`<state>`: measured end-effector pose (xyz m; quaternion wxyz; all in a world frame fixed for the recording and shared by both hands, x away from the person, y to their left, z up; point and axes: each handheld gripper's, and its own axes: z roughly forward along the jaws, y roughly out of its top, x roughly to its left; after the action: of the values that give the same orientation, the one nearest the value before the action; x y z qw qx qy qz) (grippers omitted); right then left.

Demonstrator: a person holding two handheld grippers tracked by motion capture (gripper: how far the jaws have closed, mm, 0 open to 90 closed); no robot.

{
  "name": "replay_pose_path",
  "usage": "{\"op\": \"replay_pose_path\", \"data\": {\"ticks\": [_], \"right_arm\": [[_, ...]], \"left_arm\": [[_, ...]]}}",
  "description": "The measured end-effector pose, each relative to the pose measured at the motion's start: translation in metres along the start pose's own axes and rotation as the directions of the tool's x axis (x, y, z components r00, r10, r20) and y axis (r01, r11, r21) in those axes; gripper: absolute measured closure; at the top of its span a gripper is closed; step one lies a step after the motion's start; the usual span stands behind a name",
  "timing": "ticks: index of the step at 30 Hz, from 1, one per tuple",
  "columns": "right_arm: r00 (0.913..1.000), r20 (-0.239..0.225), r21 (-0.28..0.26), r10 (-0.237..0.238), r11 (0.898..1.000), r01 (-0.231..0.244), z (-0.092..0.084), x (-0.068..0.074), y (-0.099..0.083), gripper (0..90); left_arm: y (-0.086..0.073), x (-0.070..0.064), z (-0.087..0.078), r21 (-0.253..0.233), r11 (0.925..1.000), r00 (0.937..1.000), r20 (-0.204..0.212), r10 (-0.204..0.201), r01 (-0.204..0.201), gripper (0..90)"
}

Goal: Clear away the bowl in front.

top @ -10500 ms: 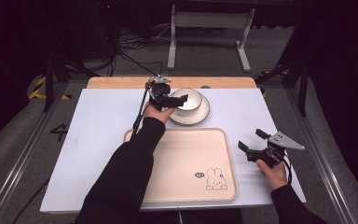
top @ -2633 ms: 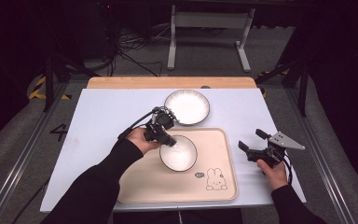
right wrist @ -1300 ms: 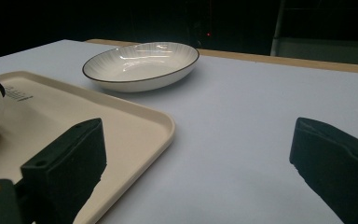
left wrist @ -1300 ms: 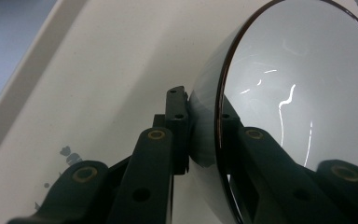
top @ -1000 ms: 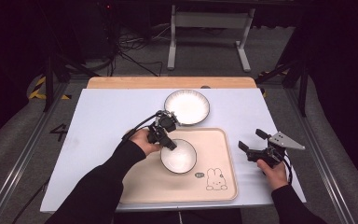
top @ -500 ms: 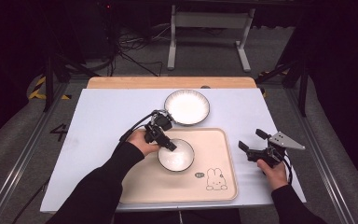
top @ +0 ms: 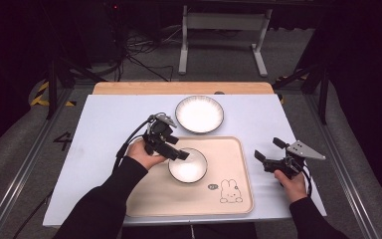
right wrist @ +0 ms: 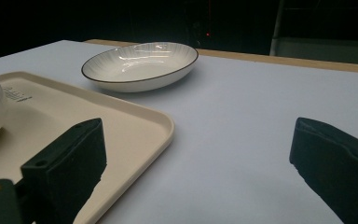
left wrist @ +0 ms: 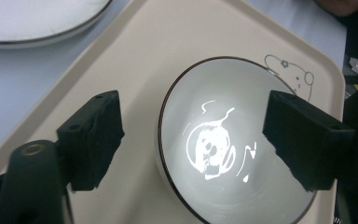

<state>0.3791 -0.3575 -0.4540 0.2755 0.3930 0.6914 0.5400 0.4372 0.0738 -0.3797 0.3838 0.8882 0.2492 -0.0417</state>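
left claw (top: 178,149): jaws just opened, straddling near-left rim of small white ceramic bowl (top: 188,165), apparently untouching | bowl on cream plastic tray (top: 238,149) | right claw (top: 268,151): open, empty, farther right

bowl (left wrist: 223,154): glossy white ceramic, dark rim | tray (top: 238,199): matt cream plastic | plate (right wrist: 140,65): glossy ribbed ceramic | table (right wrist: 242,121): matt, smooth

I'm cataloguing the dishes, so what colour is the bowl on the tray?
White with a thin dark rim, clearest in the left gripper view: bowl.
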Motion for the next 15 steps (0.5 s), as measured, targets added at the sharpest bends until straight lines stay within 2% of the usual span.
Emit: {"op": "replay_pose_path", "data": {"ticks": [6, 12, 15], "right_arm": [[1.0, 0.004, -0.003, -0.005, 1.0, 0.005, 0.0, 0.0, 0.0, 4.2], [1.0, 0.004, -0.002, -0.005, 1.0, 0.005, 0.0, 0.001, 0.0, 4.2], [1.0, 0.004, -0.001, -0.006, 1.0, 0.006, 0.0, 0.001, 0.0, 4.2]], "left_arm": [[-0.01, -0.008, -0.016, -0.098, 0.994, 0.9988, -0.01, 0.049, -0.049, 7.7], [-0.025, -0.012, -0.03, -0.187, 0.9791, 0.9967, -0.034, 0.074, -0.079, 3.8], [-0.034, -0.013, -0.036, -0.215, 0.9734, 0.9964, -0.045, 0.071, -0.079, 4.1]]}}
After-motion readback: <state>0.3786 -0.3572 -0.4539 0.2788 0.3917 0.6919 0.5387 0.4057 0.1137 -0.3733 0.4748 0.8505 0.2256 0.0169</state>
